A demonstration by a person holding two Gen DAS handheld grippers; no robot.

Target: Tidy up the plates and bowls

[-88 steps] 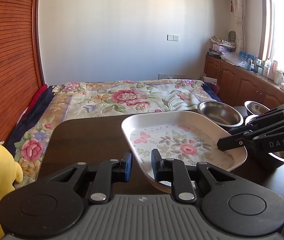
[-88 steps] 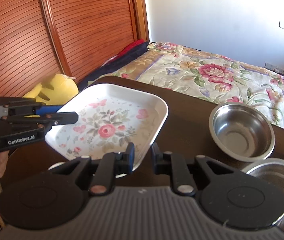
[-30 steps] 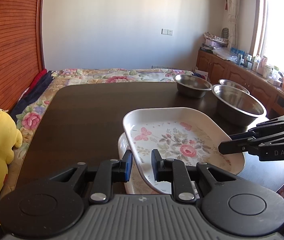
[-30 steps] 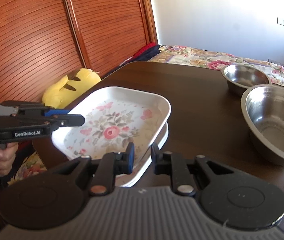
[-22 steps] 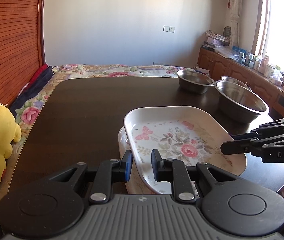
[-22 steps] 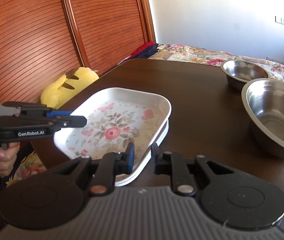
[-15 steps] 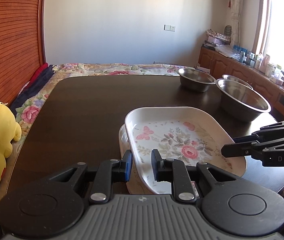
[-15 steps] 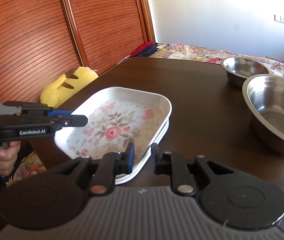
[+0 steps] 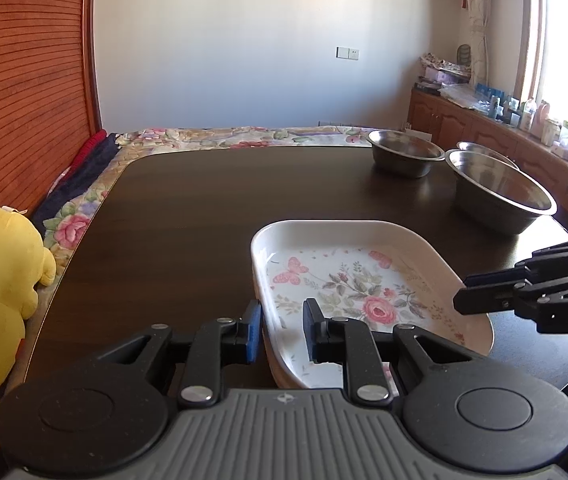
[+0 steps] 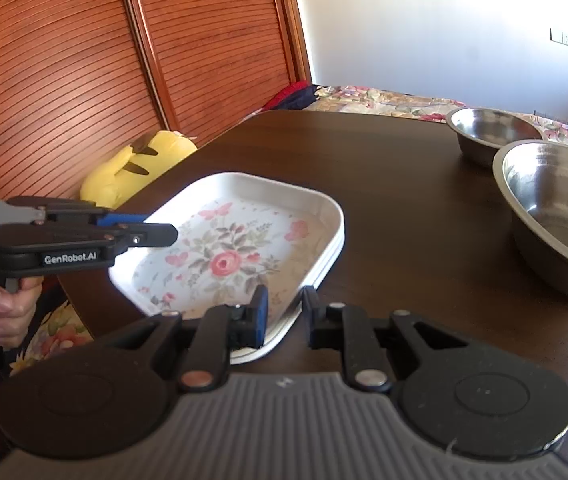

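Floral plate [image 9: 368, 292] has come down since a second ago: then it hung clear above a second plate, now it sits nested on that lower plate [image 10: 304, 300], of which only a thin rim shows along the near right edge. Both lie at the near edge of the dark table [image 9: 212, 208].

Left gripper [image 9: 280, 328]: jaws narrow, clamped on the plate's left rim. Right gripper [image 10: 284, 312]: jaws narrow, clamped on its right rim. Neither has let go.

Judgement: plate stack looks made; release is the step left. Three steel bowls [image 9: 500, 192] stand apart at the far right, not yet nested.

Writing legible: "GenRobot.AI" on the side of the left gripper in the right wrist view; "DAS", cut off by the frame edge, on the right gripper in the left wrist view.
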